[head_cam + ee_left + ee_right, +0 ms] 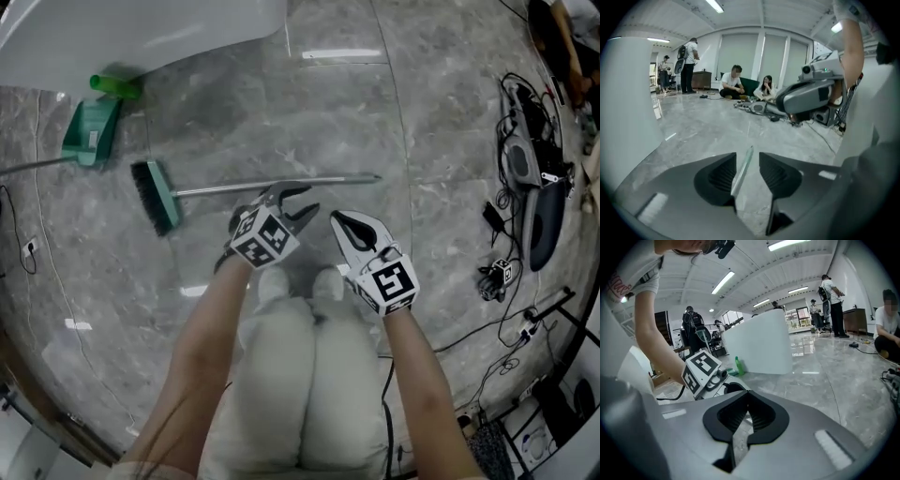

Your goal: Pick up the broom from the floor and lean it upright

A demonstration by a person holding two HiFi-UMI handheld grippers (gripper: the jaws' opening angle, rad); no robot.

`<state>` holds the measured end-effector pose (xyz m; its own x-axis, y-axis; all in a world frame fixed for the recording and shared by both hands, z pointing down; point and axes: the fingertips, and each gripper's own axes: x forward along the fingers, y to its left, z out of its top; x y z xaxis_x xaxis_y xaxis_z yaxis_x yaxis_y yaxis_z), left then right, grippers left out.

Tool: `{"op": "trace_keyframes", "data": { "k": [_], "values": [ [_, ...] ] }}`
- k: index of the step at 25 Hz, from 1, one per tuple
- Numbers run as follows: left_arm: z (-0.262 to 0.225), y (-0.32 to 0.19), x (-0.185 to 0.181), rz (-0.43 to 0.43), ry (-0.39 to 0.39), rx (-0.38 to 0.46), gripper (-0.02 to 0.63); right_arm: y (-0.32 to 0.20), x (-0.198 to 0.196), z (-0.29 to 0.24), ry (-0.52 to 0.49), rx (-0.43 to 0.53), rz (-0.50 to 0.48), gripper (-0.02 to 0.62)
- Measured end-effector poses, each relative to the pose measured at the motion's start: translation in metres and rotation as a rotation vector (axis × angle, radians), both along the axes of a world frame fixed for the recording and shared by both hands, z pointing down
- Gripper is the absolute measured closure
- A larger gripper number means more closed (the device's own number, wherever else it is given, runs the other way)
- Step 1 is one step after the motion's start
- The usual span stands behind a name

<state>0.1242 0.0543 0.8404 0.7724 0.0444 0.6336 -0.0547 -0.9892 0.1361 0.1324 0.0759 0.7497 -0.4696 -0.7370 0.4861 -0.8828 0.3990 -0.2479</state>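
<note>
Green-headed broom (161, 195) flat on floor (309, 112), handle (742, 168) seen through gap of spread left tongs (302, 202), right tongs (339, 222) pressed together nearby

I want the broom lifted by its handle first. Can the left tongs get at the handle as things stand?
Probably yes. The left tongs are open, hovering right by the broom handle, which lies bare on the floor and lines up between the jaws; nothing lies between.

- An open lab or office hall: polished grey stone floor (309, 112), ceiling strip lights (723, 282), tall blinded windows (740, 54).
- Cables (511, 328) and recording gear (534, 187) lie along the floor's right edge.
- People (732, 83) sit on the floor; others stand by a desk (702, 79).
</note>
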Motion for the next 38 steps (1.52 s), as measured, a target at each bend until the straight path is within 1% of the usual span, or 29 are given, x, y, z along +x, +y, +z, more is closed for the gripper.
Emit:
{"op": "trace_keyframes", "data": {
  "k": [1, 3, 5, 8, 11, 13, 18, 20, 21, 24, 29, 34, 38],
  "values": [
    [0.018, -0.004, 0.002, 0.014, -0.038, 0.031, 0.46, -0.001, 0.0, 0.013, 0.005, -0.015, -0.015, 0.592],
    [0.052, -0.011, 0.004, 0.057, -0.118, 0.09, 0.46, -0.002, 0.001, 0.039, 0.016, -0.051, -0.042, 0.592],
    [0.082, -0.013, 0.006, 0.137, -0.194, 0.133, 0.46, -0.004, 0.004, 0.06, 0.029, -0.078, -0.064, 0.594],
    [0.119, -0.007, 0.009, 0.279, -0.284, 0.187, 0.465, -0.008, 0.011, 0.084, 0.037, -0.092, -0.072, 0.594],
    [0.15, -0.003, 0.009, 0.362, -0.358, 0.218, 0.494, -0.014, 0.021, 0.103, 0.04, -0.095, -0.058, 0.592],
    [0.164, -0.002, 0.009, 0.382, -0.393, 0.228, 0.505, -0.016, 0.024, 0.113, 0.042, -0.098, -0.054, 0.594],
    [0.191, -0.007, 0.012, 0.374, -0.469, 0.232, 0.506, -0.018, 0.028, 0.125, 0.048, -0.094, -0.055, 0.594],
    [0.199, -0.006, 0.009, 0.38, -0.507, 0.231, 0.537, -0.019, 0.03, 0.126, 0.047, -0.093, -0.052, 0.592],
    [0.201, -0.006, 0.008, 0.381, -0.519, 0.228, 0.534, -0.019, 0.031, 0.126, 0.047, -0.091, -0.051, 0.592],
    [0.199, -0.006, 0.008, 0.371, -0.518, 0.212, 0.529, -0.019, 0.033, 0.121, 0.05, -0.086, -0.05, 0.594],
    [0.166, -0.016, 0.009, 0.314, -0.447, 0.25, 0.531, -0.018, 0.033, 0.095, 0.043, -0.073, -0.053, 0.592],
    [0.096, -0.031, 0.0, 0.242, -0.362, 0.328, 0.532, -0.015, 0.024, 0.044, 0.026, -0.053, -0.086, 0.594],
    [0.034, -0.041, -0.016, 0.168, -0.276, 0.375, 0.534, -0.017, 0.01, -0.007, 0.009, -0.023, -0.129, 0.594]
  ]
}}
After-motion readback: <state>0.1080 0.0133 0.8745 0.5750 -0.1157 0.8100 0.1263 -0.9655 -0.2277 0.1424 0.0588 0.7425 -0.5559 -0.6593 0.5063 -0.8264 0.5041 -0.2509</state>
